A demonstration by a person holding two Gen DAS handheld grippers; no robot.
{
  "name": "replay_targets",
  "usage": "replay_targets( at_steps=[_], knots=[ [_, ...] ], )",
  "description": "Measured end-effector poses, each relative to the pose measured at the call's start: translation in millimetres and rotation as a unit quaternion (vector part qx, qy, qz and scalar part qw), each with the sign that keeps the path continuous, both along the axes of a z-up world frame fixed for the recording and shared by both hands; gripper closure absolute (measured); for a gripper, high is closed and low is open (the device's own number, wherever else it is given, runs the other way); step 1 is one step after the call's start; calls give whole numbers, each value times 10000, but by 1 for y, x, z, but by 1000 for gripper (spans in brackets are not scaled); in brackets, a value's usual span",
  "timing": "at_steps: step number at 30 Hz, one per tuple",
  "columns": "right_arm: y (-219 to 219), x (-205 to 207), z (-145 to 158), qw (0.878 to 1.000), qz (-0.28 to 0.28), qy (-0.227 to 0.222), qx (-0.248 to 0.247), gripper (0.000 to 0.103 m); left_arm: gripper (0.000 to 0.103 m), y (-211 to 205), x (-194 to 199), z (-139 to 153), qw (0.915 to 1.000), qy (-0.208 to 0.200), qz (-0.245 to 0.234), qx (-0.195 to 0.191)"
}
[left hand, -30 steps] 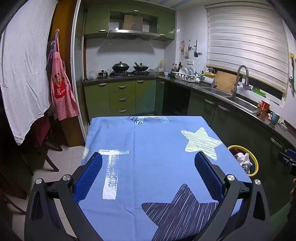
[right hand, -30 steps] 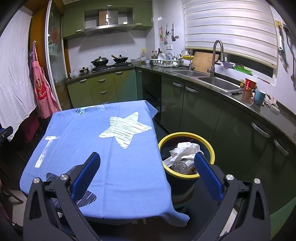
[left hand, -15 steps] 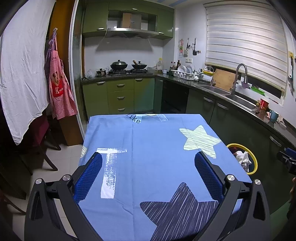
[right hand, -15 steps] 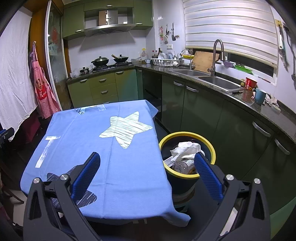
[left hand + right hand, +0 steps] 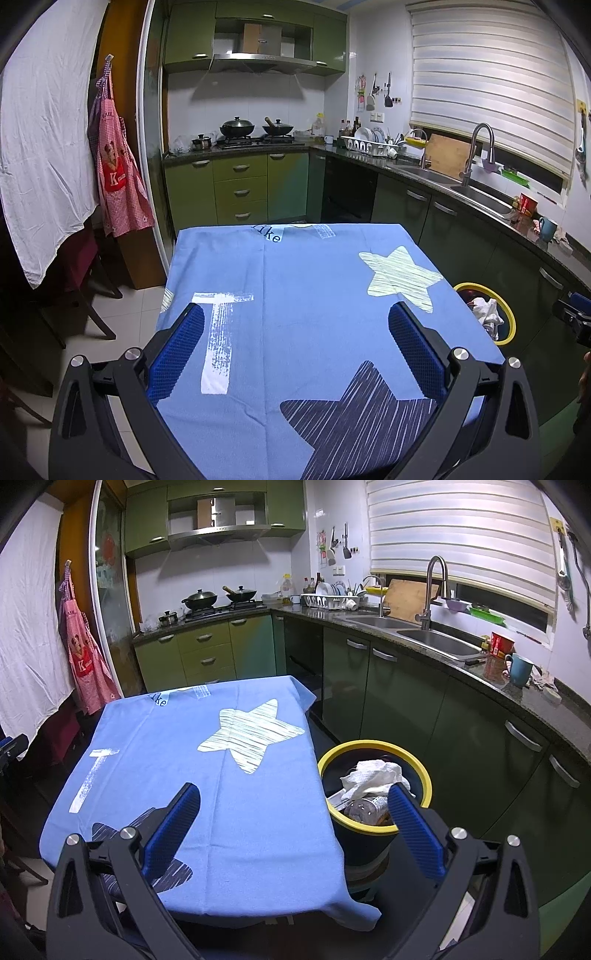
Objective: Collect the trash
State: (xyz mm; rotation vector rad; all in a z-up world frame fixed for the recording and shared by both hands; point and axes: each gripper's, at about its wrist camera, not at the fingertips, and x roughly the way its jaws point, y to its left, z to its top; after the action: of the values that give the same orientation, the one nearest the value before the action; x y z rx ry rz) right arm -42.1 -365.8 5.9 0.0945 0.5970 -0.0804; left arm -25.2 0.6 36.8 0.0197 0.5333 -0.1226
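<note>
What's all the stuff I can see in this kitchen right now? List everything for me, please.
Tablecloth: one, blue with star prints, covering the table.
Trash bin: one, dark with yellow rim, on the floor beside the table.
Crumpled paper: one wad, white, on top inside the bin.
Can: one, silvery, in the bin under the paper.
Woks: two, black, lidded, on the stove.
Dish rack: one, white, on the counter.
Cutting board: one, wooden, leaning behind the sink.
Mug: one, blue, on the counter.
Apron: one, red checked, hanging at left.
Left claw: open, empty, over the table.
Right claw: open, empty, near the bin.
</note>
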Motion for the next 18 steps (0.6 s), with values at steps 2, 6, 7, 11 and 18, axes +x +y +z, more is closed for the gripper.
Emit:
replay_targets(
  at_steps=[2, 6, 7, 11, 18],
  knots=[
    [0, 0, 1, 10000, 0, -4, -6, 6, 5, 0, 0, -1, 10000, 4, -7, 5],
    [0, 0, 0, 10000, 3, -4, -3, 6, 5, -1, 2, -3, 10000, 12, -18, 25],
    [-1, 0, 1, 10000, 6, -4, -1, 6, 5, -2, 2, -3, 10000, 13, -22, 28],
    [-1, 0, 1, 10000, 4, 0, -8, 6, 5, -3, 1, -4, 10000, 13, -35, 40],
    [-2, 1, 0, 10000, -34, 4, 0, 6, 5, -4, 1, -4, 10000, 19, -41, 55]
  ],
)
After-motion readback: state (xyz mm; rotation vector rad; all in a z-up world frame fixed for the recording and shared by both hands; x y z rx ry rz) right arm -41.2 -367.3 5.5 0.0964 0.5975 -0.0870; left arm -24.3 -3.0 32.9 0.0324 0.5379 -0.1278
